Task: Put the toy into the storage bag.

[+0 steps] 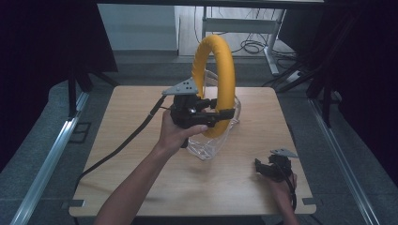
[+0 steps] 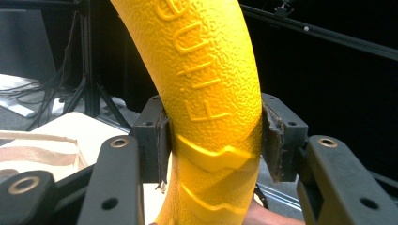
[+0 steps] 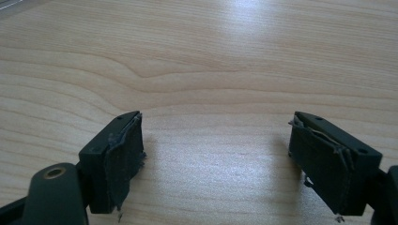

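A thick yellow foam ring (image 1: pixel 220 65) with raised lettering stands upright above the middle of the wooden table (image 1: pixel 141 187). My left gripper (image 1: pixel 224 114) is shut on the ring's lower right part, held up in the person's left hand. Seen from the left gripper view, both pads press the sides of the yellow ring (image 2: pixel 211 108), and my left gripper (image 2: pixel 213 140) grips it across its width. My right gripper (image 1: pixel 264 168) rests low at the table's front right. Over bare wood, my right gripper (image 3: pixel 216 154) has its jaws wide apart with nothing between them.
A crumpled clear plastic wrapper (image 1: pixel 209 145) lies on the table under and behind the ring. A black cable (image 1: pixel 117 147) trails from the left gripper off the table's front left. Metal rails (image 1: pixel 47 159) flank the table; cables and a desk frame (image 1: pixel 263 37) lie beyond.
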A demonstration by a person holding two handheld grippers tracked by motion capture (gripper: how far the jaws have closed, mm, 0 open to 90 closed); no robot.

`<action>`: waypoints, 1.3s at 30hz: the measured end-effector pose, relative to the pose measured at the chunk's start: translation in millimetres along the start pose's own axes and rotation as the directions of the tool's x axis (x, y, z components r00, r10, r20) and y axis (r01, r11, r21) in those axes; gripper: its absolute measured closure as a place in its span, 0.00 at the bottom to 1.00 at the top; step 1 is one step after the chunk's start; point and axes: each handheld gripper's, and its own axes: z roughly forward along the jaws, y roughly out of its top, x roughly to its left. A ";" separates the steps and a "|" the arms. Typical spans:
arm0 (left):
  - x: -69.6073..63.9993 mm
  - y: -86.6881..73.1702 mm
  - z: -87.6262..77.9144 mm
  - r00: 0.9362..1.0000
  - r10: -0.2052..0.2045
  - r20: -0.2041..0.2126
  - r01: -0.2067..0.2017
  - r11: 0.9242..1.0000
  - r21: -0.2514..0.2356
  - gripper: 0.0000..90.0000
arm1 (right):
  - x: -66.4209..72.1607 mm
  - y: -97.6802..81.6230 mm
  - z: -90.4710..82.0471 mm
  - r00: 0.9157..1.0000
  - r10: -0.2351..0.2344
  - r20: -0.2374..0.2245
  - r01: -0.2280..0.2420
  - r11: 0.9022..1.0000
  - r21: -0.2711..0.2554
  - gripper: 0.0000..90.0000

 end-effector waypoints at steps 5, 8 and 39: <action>3.1 -3.4 7.1 1.000 -0.017 0.010 0.017 1.000 0.013 0.56 | 0.0 0.0 0.0 1.000 0.000 0.000 0.000 1.000 0.000 0.20; 5.1 -7.1 12.7 1.000 -0.018 0.007 0.018 0.999 0.026 0.56 | 0.0 0.0 -0.1 1.000 0.000 -0.001 0.000 1.000 0.000 0.20; 40.0 -44.0 33.3 0.995 -0.095 -0.028 0.098 0.990 0.101 0.56 | 0.5 -0.1 -0.3 1.000 0.003 0.000 -0.003 1.000 0.002 0.21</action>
